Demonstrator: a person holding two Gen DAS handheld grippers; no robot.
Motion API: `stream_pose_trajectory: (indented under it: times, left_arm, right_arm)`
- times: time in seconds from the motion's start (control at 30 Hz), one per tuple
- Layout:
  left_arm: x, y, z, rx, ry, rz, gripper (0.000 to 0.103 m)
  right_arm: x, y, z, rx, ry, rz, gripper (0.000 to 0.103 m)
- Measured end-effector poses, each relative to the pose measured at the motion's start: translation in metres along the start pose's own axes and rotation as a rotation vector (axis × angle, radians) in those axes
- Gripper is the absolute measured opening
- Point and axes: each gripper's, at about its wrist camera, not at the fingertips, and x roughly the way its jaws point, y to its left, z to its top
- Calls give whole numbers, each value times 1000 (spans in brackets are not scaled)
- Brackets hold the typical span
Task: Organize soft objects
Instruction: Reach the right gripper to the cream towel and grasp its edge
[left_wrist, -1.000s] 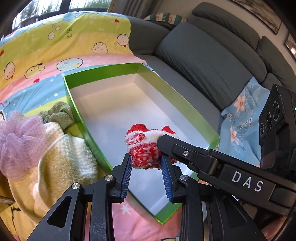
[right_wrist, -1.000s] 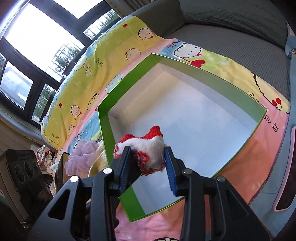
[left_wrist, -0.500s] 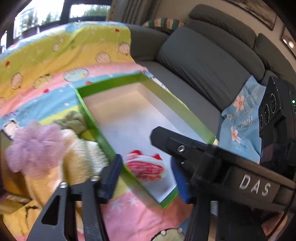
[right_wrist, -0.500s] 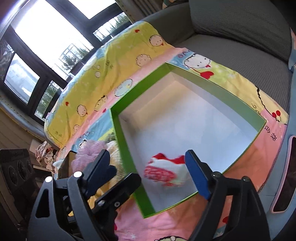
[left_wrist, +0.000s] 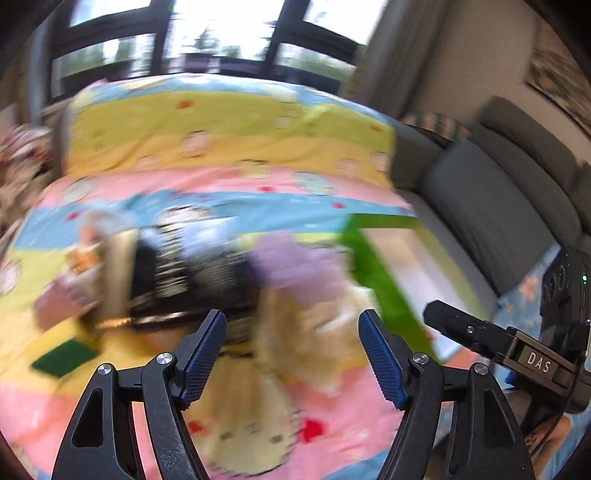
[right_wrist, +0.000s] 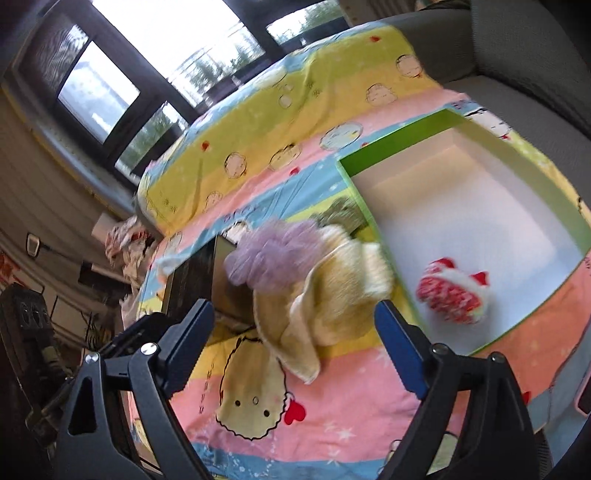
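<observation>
A home living room: grey sofa (left_wrist: 498, 206), cartoon blanket (right_wrist: 295, 122), big windows (right_wrist: 99, 92).

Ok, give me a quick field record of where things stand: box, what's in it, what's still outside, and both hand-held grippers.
box: green box, white inside, open, on the cartoon blanket
in box: red and white sock, near the front corner
outside box: cream towel, purple mesh puff, olive cloth, all beside the box's left wall
left hand-held gripper: jaws opening, nothing between them
right hand-held gripper: jaws opening, nothing gripped; towel lies beyond the fingertips
view quality: left wrist view heavily blurred
</observation>
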Motion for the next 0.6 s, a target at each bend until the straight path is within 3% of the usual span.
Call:
stream_pose_trajectory:
  times: [0.13,0.27,0.43,0.47,0.53,0.57,0.6]
  left_arm:
    - [-7,43,-29,-64,20,99,75]
    - [-13,76,-57,-123,51,130,75]
    - [-18,113,-80,-192,90,173,75]
    - [-21,118,-84,-201,92,176,75]
    - [-24,127,-90,-222,96,184,75]
    - [-26,131,-93,-232,95,187,75]
    - [-27,135,-95,-240,95,187,75]
  right_arm:
    - [40,19,-12,-47,83,-39,86]
    - [87,29,-20,-100,113,-199,83]
    - [124,27,-22,-132,146,-292,82]
    - [130,26,-23,-146,151,-315,74]
    - [139,25,-24,-178,151,-356,45]
    - [144,22,-25,-186,160,-371,21]
    - [144,18,-25,-186,157,-382,12]
